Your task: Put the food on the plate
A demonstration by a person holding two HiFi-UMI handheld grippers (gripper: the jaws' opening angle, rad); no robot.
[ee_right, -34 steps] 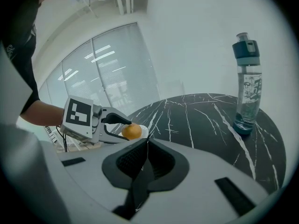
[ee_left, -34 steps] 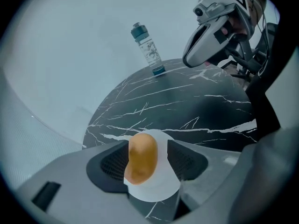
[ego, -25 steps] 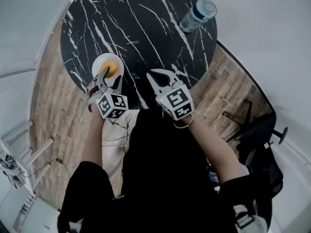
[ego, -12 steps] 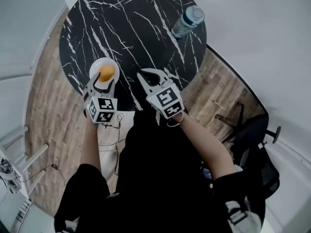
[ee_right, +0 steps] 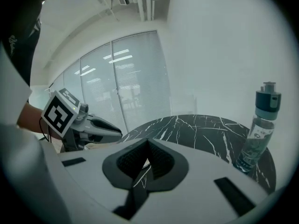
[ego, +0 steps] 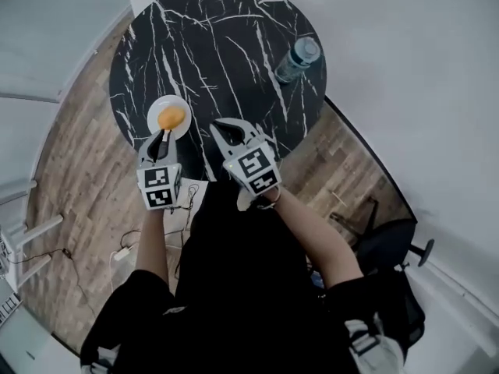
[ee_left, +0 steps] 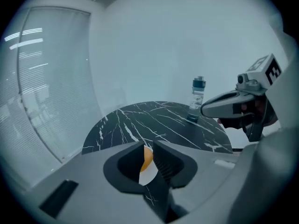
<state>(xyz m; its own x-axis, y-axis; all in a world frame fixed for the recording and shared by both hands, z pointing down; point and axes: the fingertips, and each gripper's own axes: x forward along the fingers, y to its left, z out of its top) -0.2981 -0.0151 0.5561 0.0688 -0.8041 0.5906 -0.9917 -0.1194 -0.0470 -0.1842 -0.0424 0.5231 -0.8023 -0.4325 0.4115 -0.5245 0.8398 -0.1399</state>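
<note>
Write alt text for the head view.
Orange food sits on a white plate near the edge of a round black marble table. The left gripper, jaws closing on nothing, points at it; the right gripper is shut beside it. A water bottle stands farther right.

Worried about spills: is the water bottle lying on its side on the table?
No, the water bottle stands upright on the black table, cap on top.

likely an office: blinded glass partition [ee_right: 126,85], swivel chair [ego: 383,244], round marble table [ego: 234,53].
</note>
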